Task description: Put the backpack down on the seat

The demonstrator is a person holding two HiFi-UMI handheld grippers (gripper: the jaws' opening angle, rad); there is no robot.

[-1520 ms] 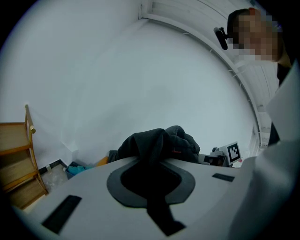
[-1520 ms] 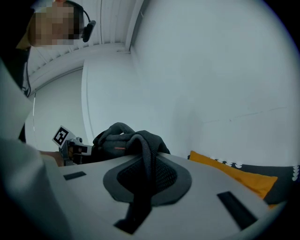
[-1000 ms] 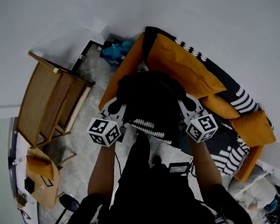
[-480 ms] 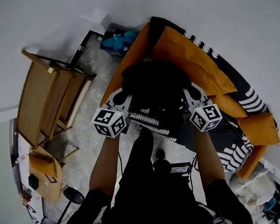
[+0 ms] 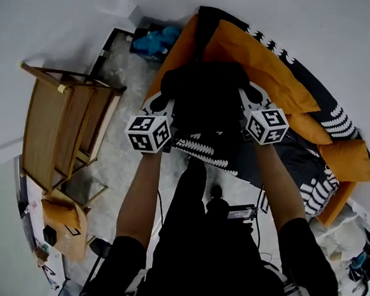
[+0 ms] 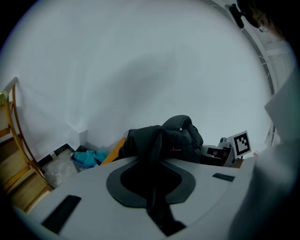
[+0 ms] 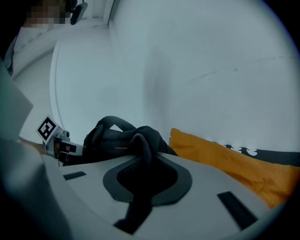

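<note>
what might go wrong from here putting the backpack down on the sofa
1. The left claw and the right claw each pinch only a thin fold of the black backpack's strap or fabric, so it may slip out before it is lowered.
2. The backpack hangs near the sofa's orange end, beside the floor. Released here, it might tip off the seat.

The backpack (image 5: 208, 98) hanging from my left gripper (image 5: 159, 101) and right gripper (image 5: 251, 96) fills the room over the sofa's (image 5: 298, 169) near end, orange cushions (image 5: 255, 60) and the wall (image 5: 309, 26) shut off the back, the wooden chair (image 5: 59, 128) stands well off to my left, and bare floor (image 5: 117, 164) lies open between chair and sofa.
</note>
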